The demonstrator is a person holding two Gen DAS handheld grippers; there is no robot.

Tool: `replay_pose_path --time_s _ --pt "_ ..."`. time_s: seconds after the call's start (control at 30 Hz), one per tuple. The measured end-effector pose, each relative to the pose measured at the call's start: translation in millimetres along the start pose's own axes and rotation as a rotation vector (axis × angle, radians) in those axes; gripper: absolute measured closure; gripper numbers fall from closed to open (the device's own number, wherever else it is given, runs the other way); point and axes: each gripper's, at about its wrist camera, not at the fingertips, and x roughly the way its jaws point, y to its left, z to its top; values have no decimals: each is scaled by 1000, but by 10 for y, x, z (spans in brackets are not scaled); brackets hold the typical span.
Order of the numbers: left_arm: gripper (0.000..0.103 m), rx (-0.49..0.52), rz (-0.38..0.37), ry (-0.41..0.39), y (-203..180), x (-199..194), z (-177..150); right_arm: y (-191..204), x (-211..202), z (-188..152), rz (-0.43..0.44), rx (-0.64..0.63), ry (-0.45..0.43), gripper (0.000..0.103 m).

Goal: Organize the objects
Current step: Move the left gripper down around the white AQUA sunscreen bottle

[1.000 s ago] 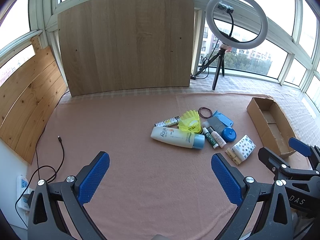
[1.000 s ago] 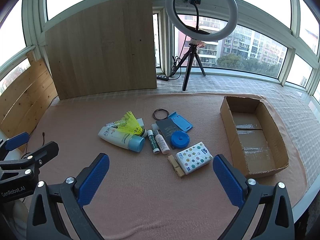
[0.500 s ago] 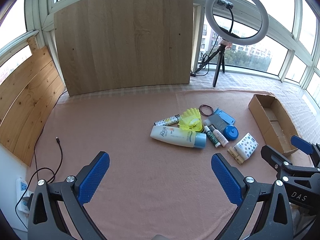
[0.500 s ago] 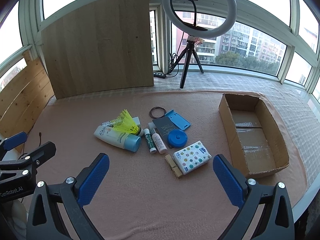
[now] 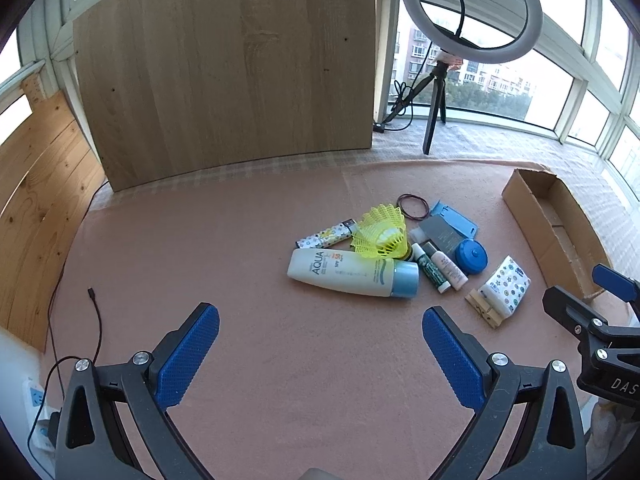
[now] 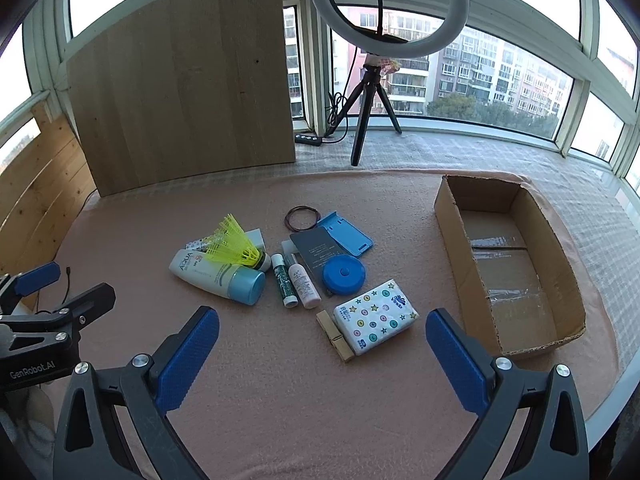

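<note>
Left hand-held gripper (image 5: 320, 344) spread wide, empty, above bare pink surface (image 5: 200, 240). Clutter mid-surface, left to right: sunscreen bottle (image 6: 216, 276) lying flat, probably stiff and slick, best pinched across body; yellow shuttlecock (image 6: 234, 246) resting on it, light, crushable skirt, take by cork; two small tubes (image 6: 296, 280); blue round case (image 6: 343, 275); tissue pack (image 6: 376, 316), soft, squeezable. Right hand-held gripper (image 6: 322, 346) spread, empty, near pack. Cardboard box (image 6: 560, 264) far right, empty.

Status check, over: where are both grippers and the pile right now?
Left gripper open, empty, short of pile. Right gripper open, empty, facing tissue pack. Cardboard box empty. Nothing blocking.
</note>
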Motion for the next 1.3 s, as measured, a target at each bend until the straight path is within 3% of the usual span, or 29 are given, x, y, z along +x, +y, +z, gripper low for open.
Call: replay_pose_path --time_s 0.1,0.27,0.43,0.53,0.67,0.77,0.97,1.3 --pt "0 21 -8 25 -27 227 80 -63 86 -8 2 15 21 4" --pt "2 -2 -52 108 6 713 217 -168 219 -53 17 46 65 18" --pt "23 4 -72 144 -11 1067 332 -288 325 -122 21 79 107 30" --pt "37 10 -95 187 -37 1271 361 -332 374 -144 21 88 124 31" --pt "43 21 -109 223 -68 1471 393 -386 388 -140 14 99 127 31" --pt "43 28 -110 232 -118 1564 433 -423 398 -138 11 103 127 31" --pt "43 60 -187 251 -282 1665 473 -464 442 -147 18 109 141 31" --pt "43 136 -220 228 -443 1435 189 -453 476 -144 40 87 152 31"
